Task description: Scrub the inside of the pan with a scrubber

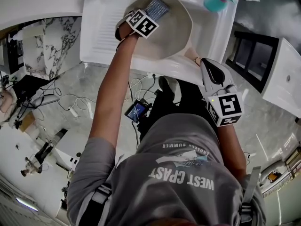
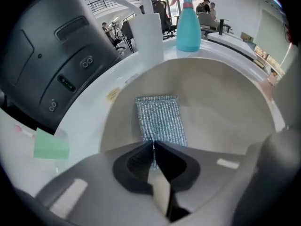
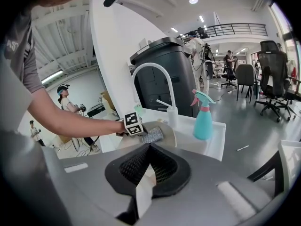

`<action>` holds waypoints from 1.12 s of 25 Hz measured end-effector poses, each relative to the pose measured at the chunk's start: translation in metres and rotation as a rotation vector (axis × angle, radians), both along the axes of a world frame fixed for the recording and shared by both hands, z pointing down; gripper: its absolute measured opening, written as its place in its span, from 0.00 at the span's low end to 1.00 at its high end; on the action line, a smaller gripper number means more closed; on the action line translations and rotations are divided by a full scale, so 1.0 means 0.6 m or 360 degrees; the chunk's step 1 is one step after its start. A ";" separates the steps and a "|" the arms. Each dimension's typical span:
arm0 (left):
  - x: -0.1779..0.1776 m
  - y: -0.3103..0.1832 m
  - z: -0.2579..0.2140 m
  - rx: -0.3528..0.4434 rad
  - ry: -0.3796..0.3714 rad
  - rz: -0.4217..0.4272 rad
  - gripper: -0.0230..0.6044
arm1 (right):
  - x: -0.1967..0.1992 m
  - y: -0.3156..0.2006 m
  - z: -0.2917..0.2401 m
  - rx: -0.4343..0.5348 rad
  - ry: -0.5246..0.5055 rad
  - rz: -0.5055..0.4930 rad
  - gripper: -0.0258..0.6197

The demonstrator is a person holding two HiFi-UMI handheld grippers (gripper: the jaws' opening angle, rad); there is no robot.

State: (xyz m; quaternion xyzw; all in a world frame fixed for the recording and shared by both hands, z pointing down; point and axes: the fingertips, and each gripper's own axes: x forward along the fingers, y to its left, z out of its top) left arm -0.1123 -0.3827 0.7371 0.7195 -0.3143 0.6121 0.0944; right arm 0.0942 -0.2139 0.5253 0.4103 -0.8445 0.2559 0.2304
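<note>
A beige pan [image 1: 176, 34] lies tilted in the white sink [image 1: 101, 27], and its bowl fills the left gripper view [image 2: 221, 102]. My left gripper [image 1: 149, 15] reaches into the pan. It is shut on the near edge of a silver mesh scrubber [image 1: 157, 7], and the pad lies flat on the pan's inner wall [image 2: 160, 119] just past the jaw tips [image 2: 153, 144]. My right gripper [image 1: 203, 64] points at the short handle [image 1: 194, 55] on the pan's near right, with its jaws drawn together on the handle's end. In the right gripper view [image 3: 149, 145] the pan [image 3: 168, 128] shows behind the tips.
A teal spray bottle [image 1: 214, 1] stands on the sink's far right corner, and a white pump bottle [image 2: 146, 36] and curved faucet [image 3: 150, 69] stand at the back. A black bin [image 2: 51, 55] stands behind the sink. Cables [image 1: 136, 86] trail on the floor, and a white cabinet [image 1: 282, 79] stands to the right.
</note>
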 end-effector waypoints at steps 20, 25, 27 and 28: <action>0.118 0.198 0.041 -0.0361 0.0085 0.0424 0.05 | -0.047 0.019 -0.011 0.0015 0.0007 -0.0015 0.04; 0.128 0.207 0.003 -0.0279 0.0186 0.0334 0.05 | -0.054 0.033 -0.029 0.0041 0.0020 -0.0017 0.04; 0.118 0.199 -0.024 -0.0221 0.0224 0.0284 0.05 | -0.056 0.038 -0.036 0.0055 0.0024 -0.0016 0.04; 0.111 0.195 -0.038 -0.0190 0.0236 0.0263 0.05 | -0.060 0.041 -0.040 0.0064 0.0024 -0.0019 0.04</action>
